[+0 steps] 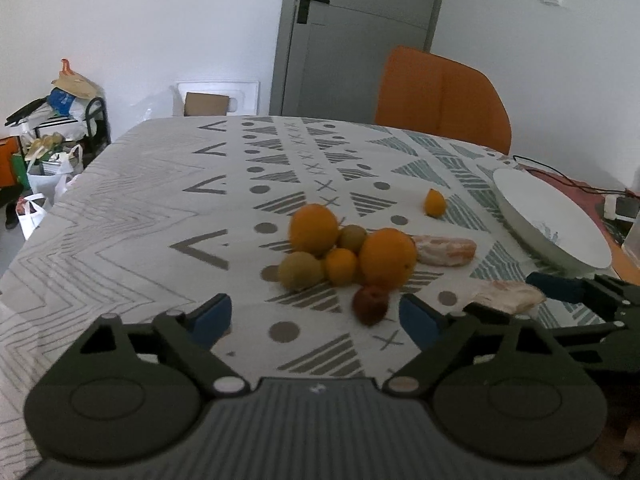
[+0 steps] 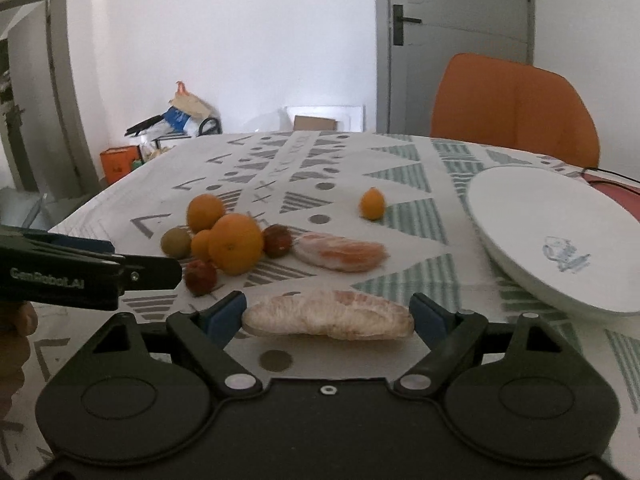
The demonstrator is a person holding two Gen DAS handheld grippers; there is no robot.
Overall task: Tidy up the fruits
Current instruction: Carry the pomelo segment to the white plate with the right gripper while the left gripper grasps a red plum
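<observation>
A: We note the tablecloth point(image 1: 132, 200) is woven cloth, matt, with a printed pattern. The plate point(image 2: 520, 216) at 3 o'clock looks like glazed ceramic, smooth and faintly glossy.

B: We confirm. The right gripper point(image 2: 327, 316) has a matt black plastic body and blue, matt pads point(image 2: 228, 314). The peeled citrus segment point(image 2: 328, 319) between them shows dull, fibrous pith. The oranges point(image 1: 387, 258) at 12 o'clock have smooth, faintly dimpled skin.
</observation>
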